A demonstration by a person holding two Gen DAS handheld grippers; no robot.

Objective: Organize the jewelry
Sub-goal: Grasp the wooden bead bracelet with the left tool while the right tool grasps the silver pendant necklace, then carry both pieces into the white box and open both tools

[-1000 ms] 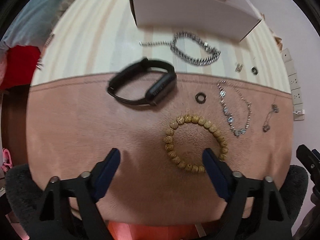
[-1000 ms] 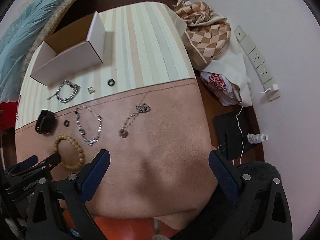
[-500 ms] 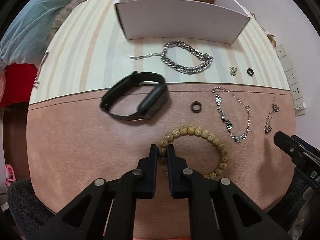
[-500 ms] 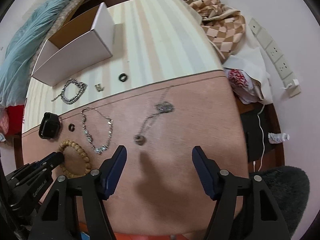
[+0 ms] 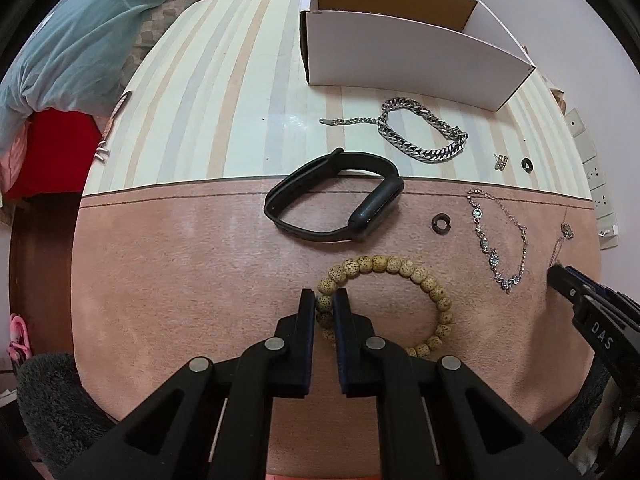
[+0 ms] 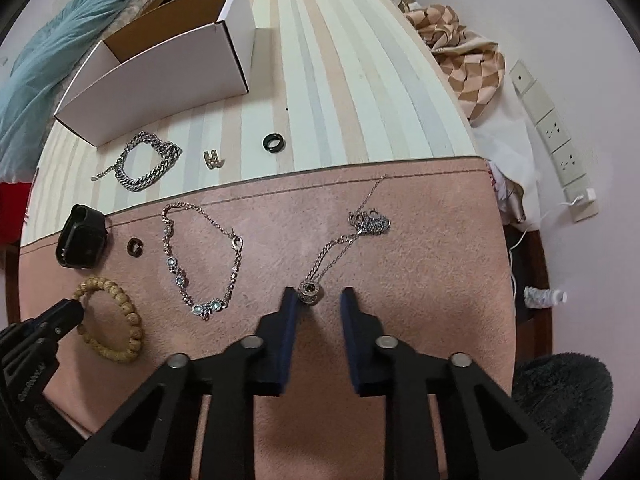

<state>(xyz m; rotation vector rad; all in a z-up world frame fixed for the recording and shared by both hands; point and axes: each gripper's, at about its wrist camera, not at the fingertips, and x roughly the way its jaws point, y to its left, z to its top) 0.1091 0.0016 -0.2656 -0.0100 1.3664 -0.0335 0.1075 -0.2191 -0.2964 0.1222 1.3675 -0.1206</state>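
My left gripper (image 5: 324,300) is shut on the left side of a tan beaded bracelet (image 5: 404,266) lying on the pink mat; the bracelet also shows in the right wrist view (image 6: 120,320). My right gripper (image 6: 318,298) is partly open, its fingers on either side of the ring pendant (image 6: 309,293) of a thin chain necklace (image 6: 352,228). A black fitness band (image 5: 336,200), a chunky silver chain (image 5: 424,136) and a gem bracelet (image 6: 200,252) lie nearby. An open white box (image 5: 408,52) stands at the back.
A dark ring (image 5: 440,224), a black ring (image 6: 273,142) and a small gold clasp (image 6: 212,159) lie between the pieces. A checked cloth (image 6: 464,56) hangs off the table's right edge. Wall sockets (image 6: 556,136) are at the right, a blue blanket (image 5: 80,28) at the left.
My left gripper closed from wide open onto the beaded bracelet. My right gripper moved forward to the necklace pendant and its jaws narrowed around it.
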